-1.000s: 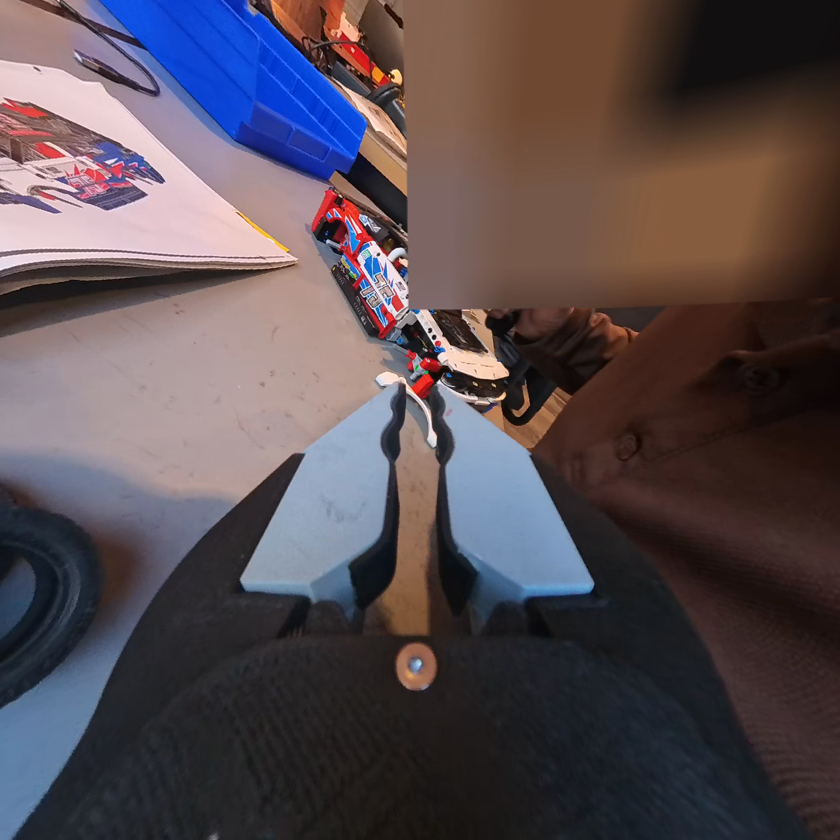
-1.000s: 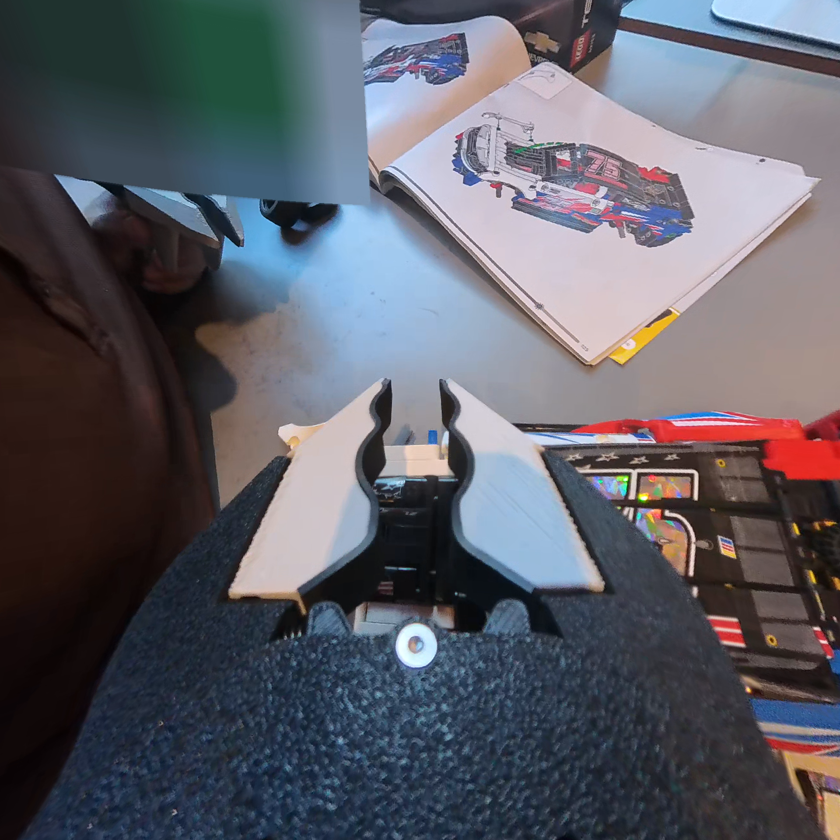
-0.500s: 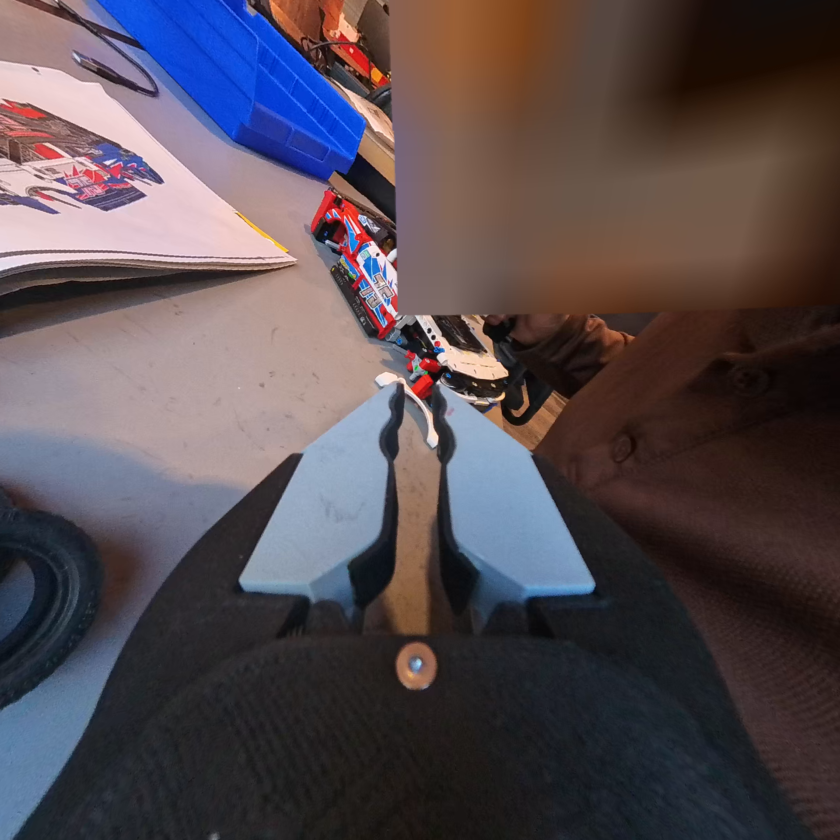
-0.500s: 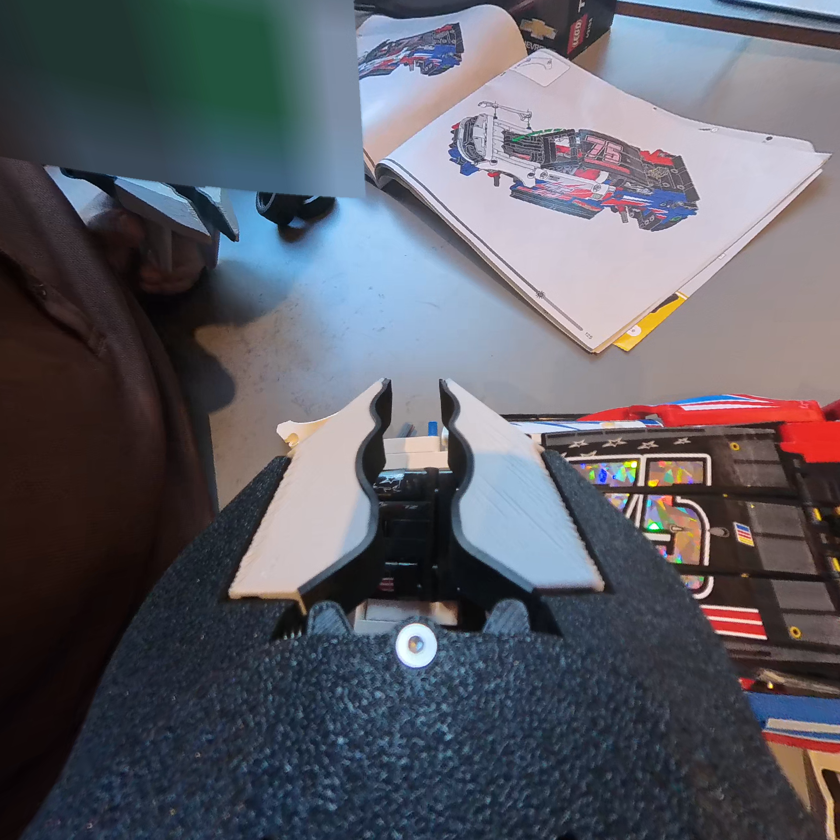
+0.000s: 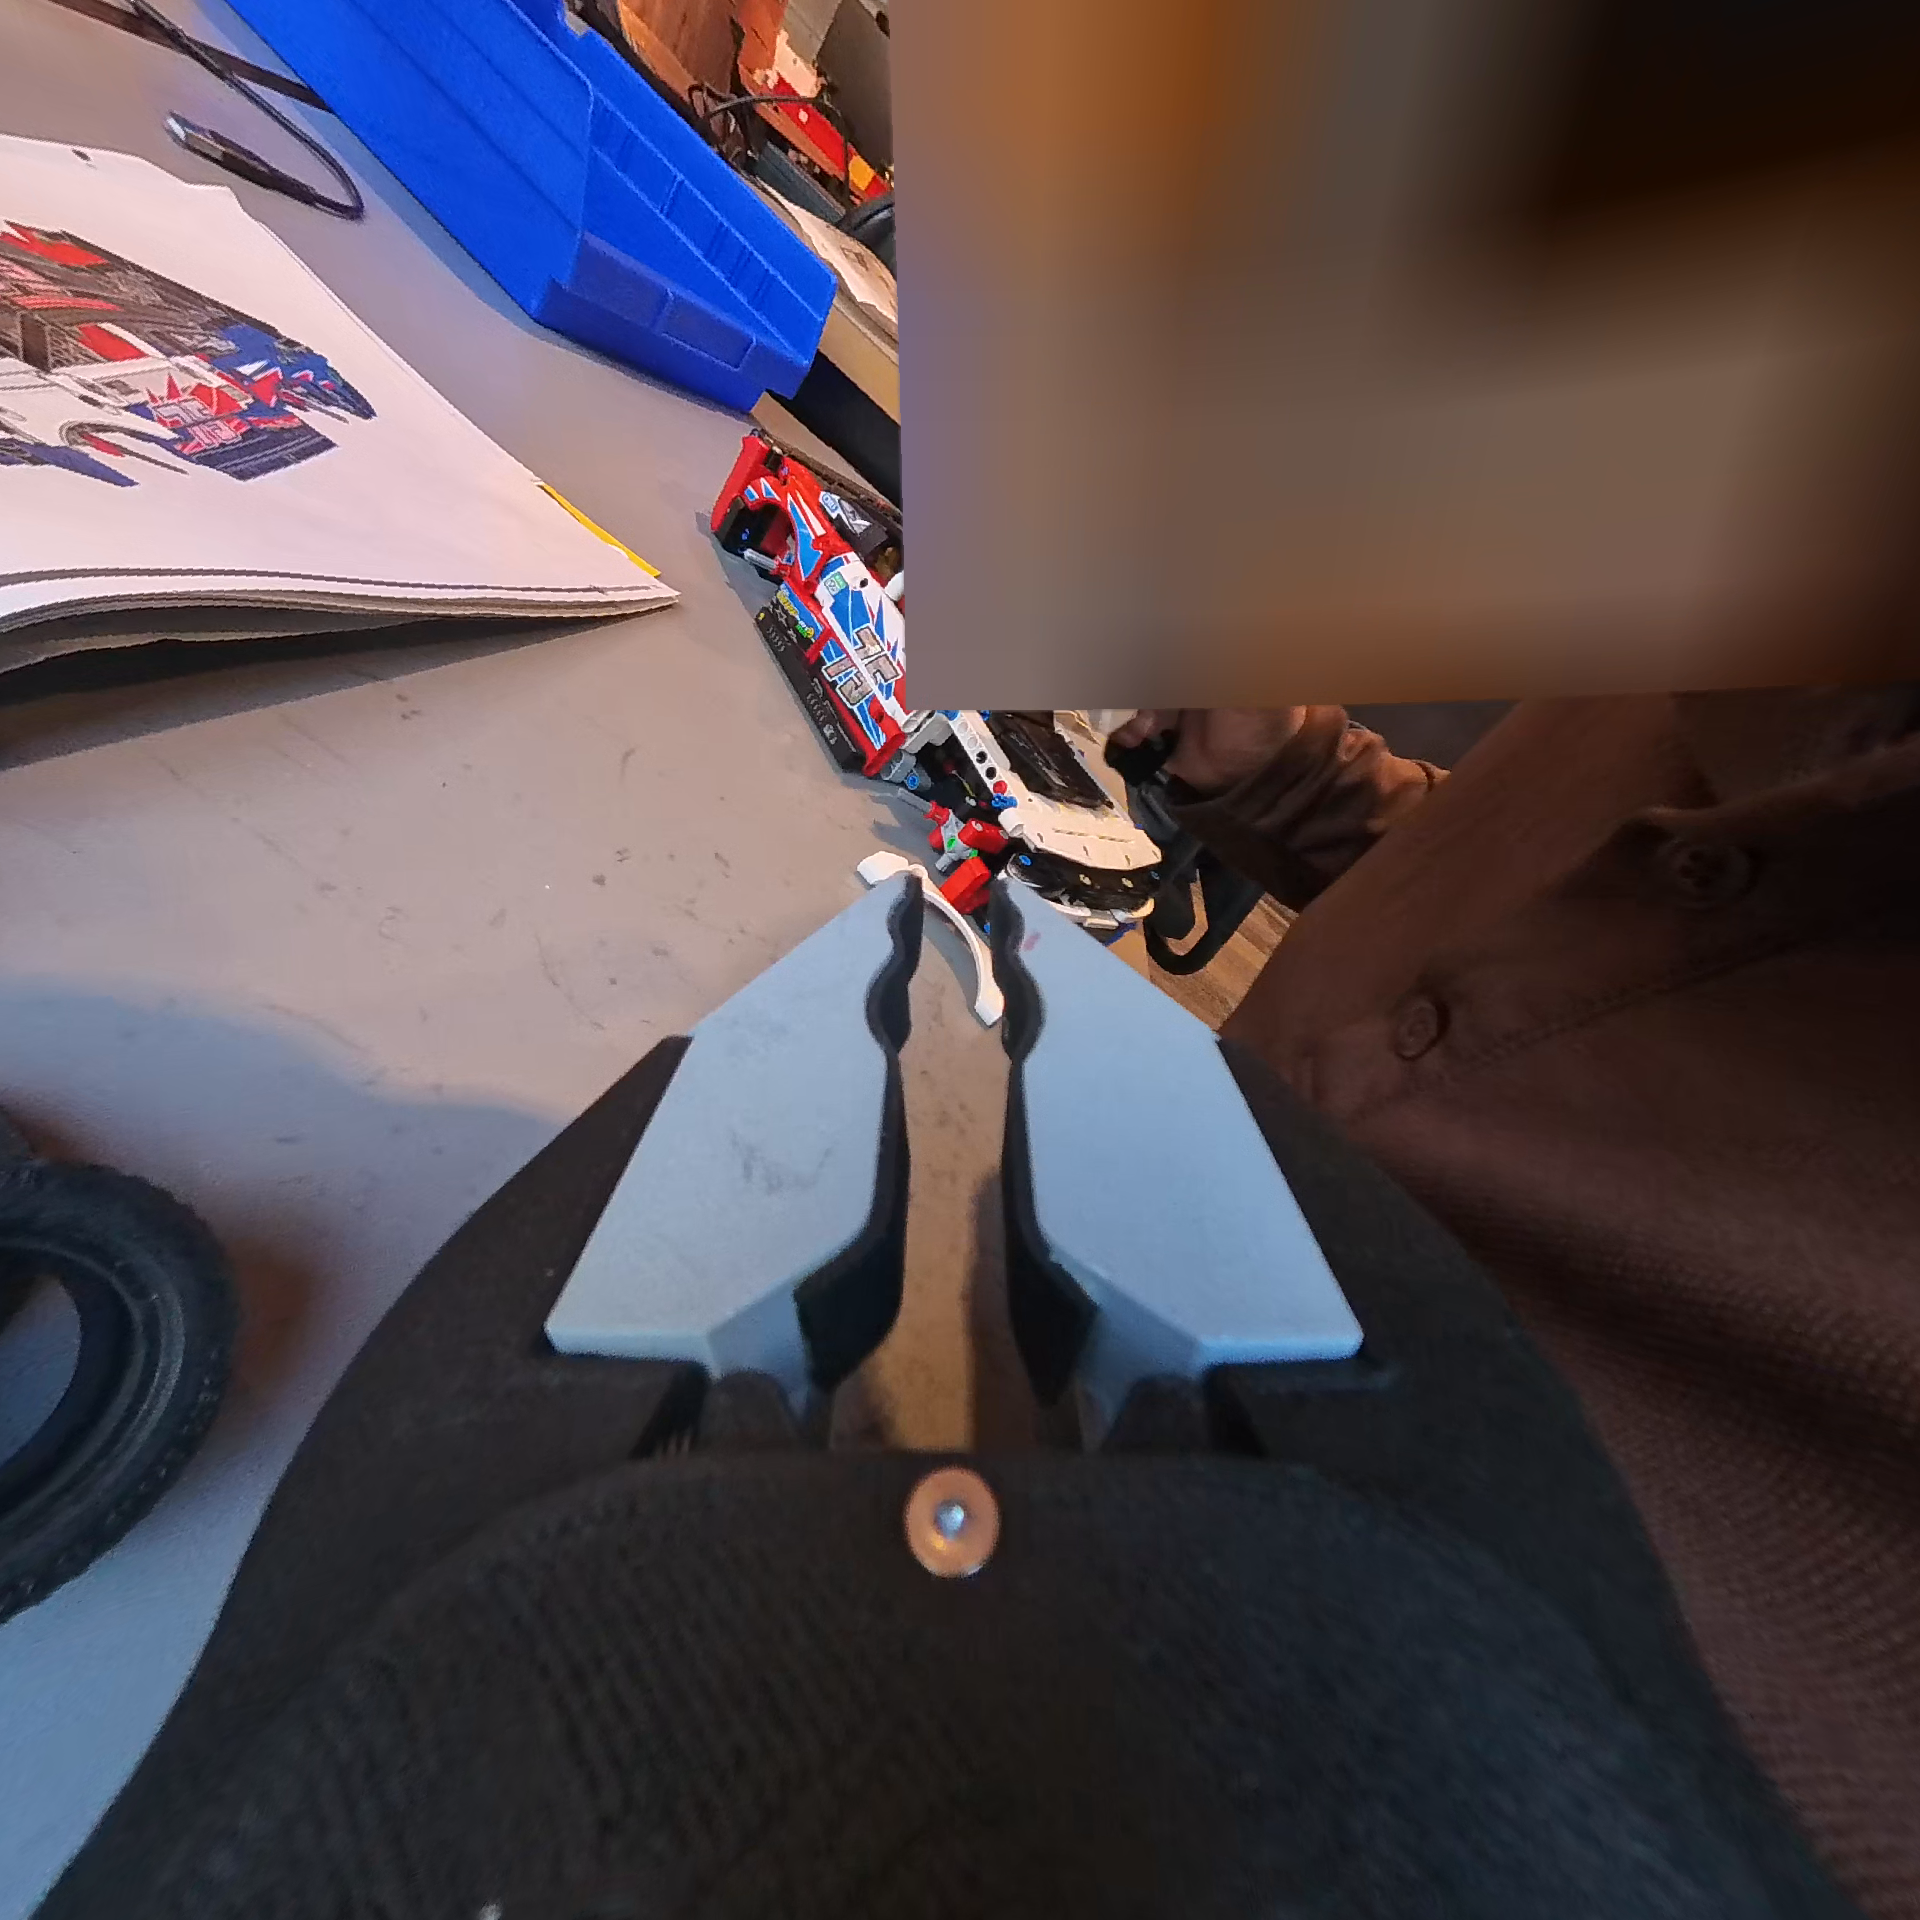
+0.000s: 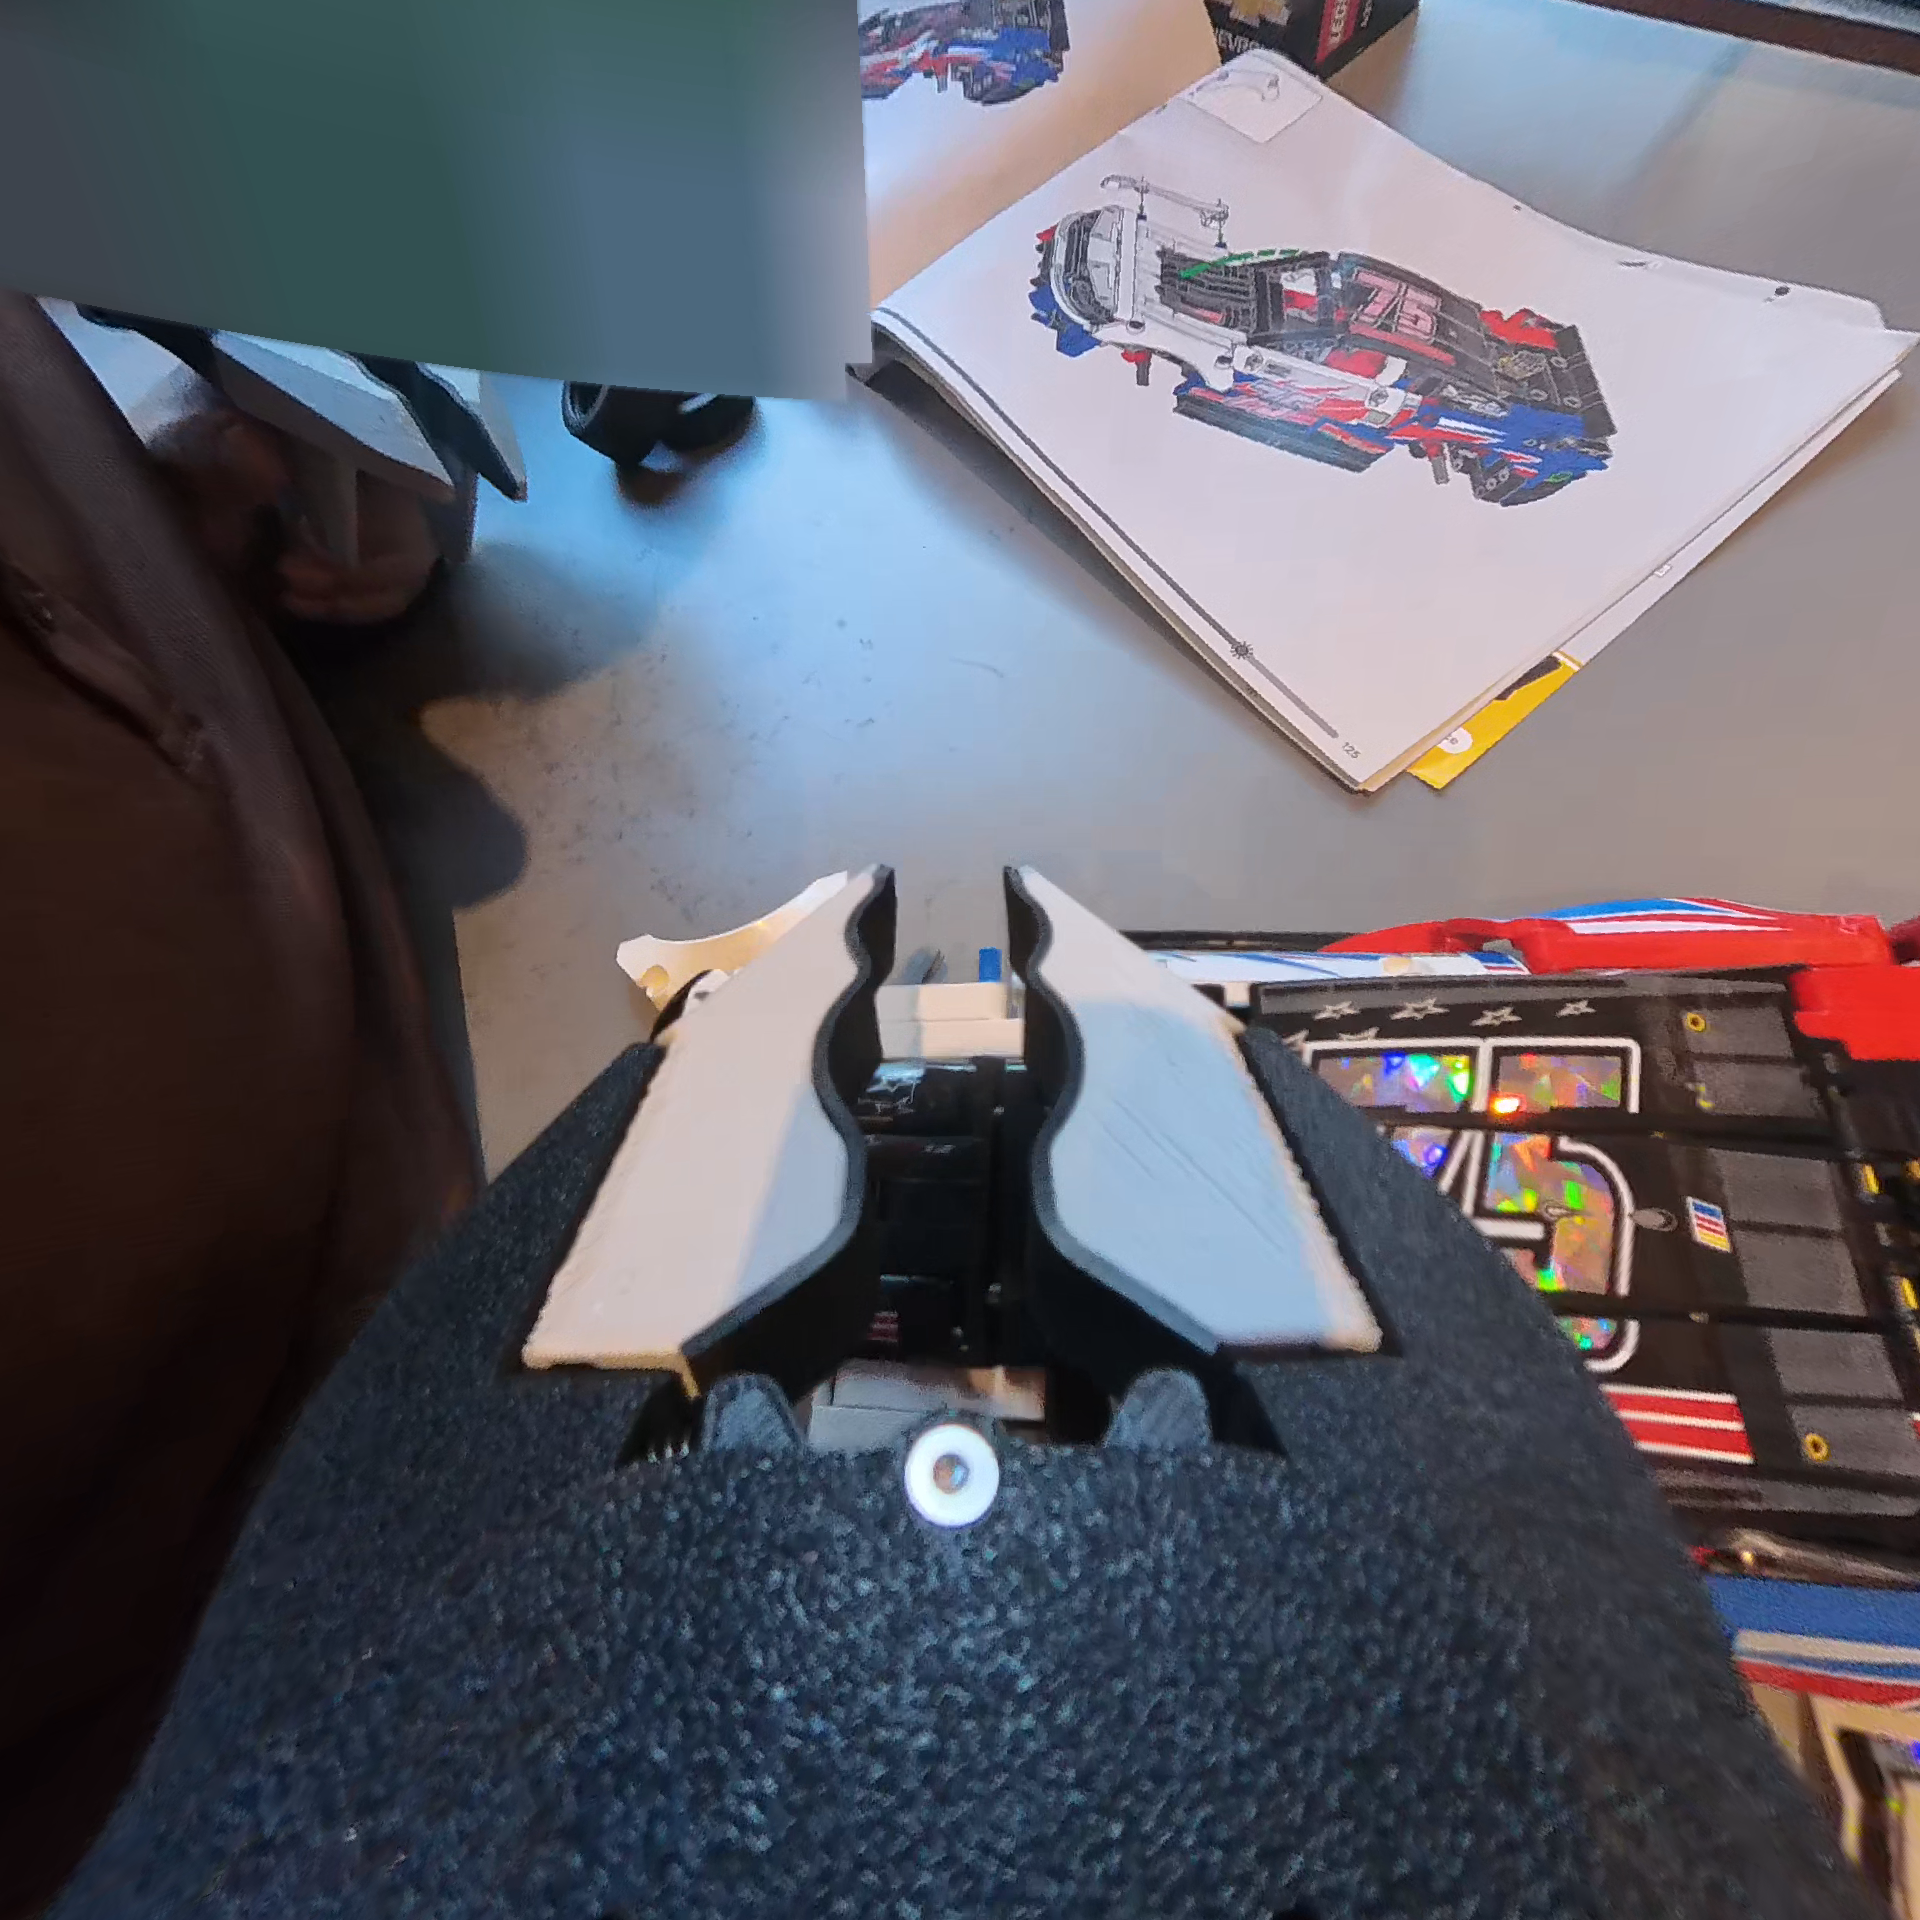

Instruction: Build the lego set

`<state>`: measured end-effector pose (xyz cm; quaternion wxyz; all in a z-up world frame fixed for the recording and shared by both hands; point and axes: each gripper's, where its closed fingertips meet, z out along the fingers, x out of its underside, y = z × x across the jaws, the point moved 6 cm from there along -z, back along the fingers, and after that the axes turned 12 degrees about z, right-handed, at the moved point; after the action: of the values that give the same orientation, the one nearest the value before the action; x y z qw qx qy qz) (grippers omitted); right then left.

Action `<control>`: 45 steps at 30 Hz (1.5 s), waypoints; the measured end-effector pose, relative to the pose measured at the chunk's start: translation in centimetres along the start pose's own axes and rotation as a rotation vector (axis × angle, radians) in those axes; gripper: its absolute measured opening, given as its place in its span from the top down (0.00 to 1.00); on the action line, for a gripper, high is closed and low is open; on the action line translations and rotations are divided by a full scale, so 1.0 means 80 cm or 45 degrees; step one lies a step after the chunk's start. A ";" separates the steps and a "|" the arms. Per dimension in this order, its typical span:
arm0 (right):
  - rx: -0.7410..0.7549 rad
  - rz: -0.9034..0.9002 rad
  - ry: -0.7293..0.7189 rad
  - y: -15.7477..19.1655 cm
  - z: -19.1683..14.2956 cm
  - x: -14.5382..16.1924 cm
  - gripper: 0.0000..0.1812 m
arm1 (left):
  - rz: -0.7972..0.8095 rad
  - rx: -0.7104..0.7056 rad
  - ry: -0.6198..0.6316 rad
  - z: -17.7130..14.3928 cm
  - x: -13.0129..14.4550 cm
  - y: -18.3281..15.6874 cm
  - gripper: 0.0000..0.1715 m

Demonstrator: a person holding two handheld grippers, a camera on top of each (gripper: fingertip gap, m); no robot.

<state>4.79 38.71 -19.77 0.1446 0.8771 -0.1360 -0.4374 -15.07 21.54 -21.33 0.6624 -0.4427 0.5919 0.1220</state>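
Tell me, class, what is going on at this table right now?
A person with a handheld gripper in each hand is building a lego race car on a grey table. The right gripper is down over the car's white front end, jaws slightly apart around it. The left gripper sits empty, jaws slightly apart, a curved white piece on the table beyond its tips. The instruction booklet is open, and a loose black tyre lies nearby.
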 end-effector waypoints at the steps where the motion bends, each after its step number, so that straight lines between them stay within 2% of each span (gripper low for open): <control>1: 0.011 -0.014 0.015 0.001 0.001 0.001 0.88 | 0.001 0.000 0.000 0.000 0.000 0.000 0.95; 33: -0.006 0.001 0.009 0.002 0.006 0.002 0.88 | -0.008 0.001 -0.005 -0.001 0.000 0.001 0.94; 40: 0.022 0.052 -0.097 0.000 -0.016 0.000 0.88 | -0.012 0.003 0.011 0.001 0.001 0.001 0.92; 45: 0.140 0.082 -0.184 -0.004 -0.043 0.009 0.91 | -0.001 0.008 0.029 0.004 0.002 0.001 0.91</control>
<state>8.03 39.21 -18.38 0.1001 0.8450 -0.1980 -0.4865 -14.83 21.79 -21.50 0.6573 -0.4422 0.5994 0.1147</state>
